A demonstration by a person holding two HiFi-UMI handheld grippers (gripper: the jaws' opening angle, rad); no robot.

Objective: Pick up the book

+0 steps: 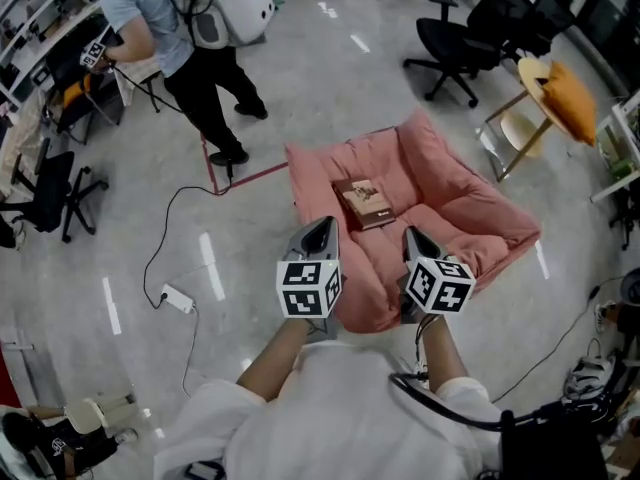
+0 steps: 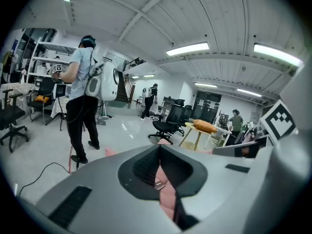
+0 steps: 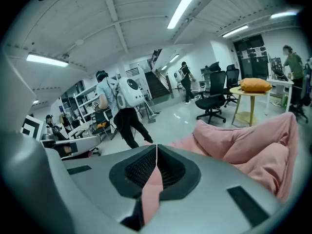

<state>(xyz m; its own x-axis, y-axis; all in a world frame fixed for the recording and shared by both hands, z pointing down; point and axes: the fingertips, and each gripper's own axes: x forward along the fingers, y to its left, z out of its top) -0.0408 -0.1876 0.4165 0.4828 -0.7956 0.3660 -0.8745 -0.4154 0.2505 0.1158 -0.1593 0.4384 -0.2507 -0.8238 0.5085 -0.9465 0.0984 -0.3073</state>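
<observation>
- A small brown hardcover book [image 1: 366, 202] lies flat in the dip of a big, squashy pink fabric beanbag seat [image 1: 455, 203]. The seat's puffy front edge sits between the book and both grippers.
- Around it: a person carrying a white backpack [image 1: 190, 28] stands off to the left. Black office chairs [image 1: 460, 38] are further back, and a round wooden side table with an orange cushion on top [image 1: 555, 93] stands at the right.
- A white power strip on a black cable [image 1: 178, 298] lies on the floor to the left.
- The floor [image 1: 330, 68] is glossy grey, in an open office with strip lights overhead.
- The left gripper [image 1: 322, 228] has its jaws pressed together with nothing in them, and it's short of the book.
- The right gripper [image 1: 414, 240] is the same: jaws together, nothing in them, over the seat's front edge.
</observation>
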